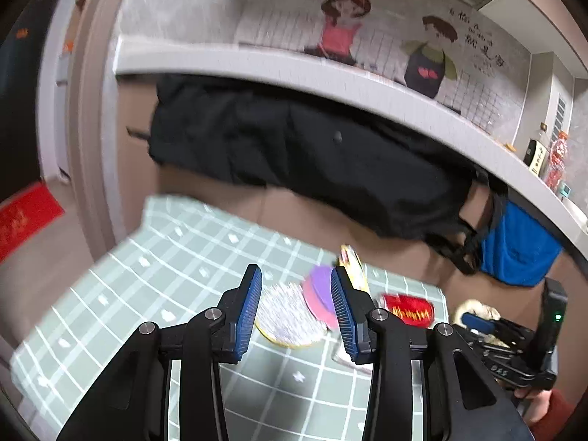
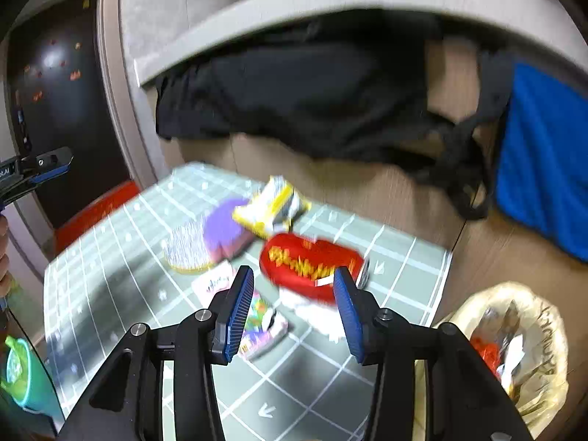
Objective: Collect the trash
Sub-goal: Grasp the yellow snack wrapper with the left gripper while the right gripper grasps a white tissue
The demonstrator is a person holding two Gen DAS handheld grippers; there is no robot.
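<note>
Trash wrappers (image 2: 312,264) lying just ahead of right gripper (image 2: 294,310); both grippers standing apart, holding nothing; overlapping wrappers risking double grab.

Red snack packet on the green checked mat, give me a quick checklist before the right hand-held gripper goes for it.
1. Right hand-held gripper open with nothing between its fingers: ok.
2. Red snack packet in view, just ahead of the fingertips: ok.
3. Packet free of the yellow wrapper behind it: cannot tell, the picture is blurred and they sit close.
4. Trash bin with yellowish liner open, to the right of the mat: ok.
5. Left hand-held gripper out of the way, open over the white round scrubber: ok.
</note>
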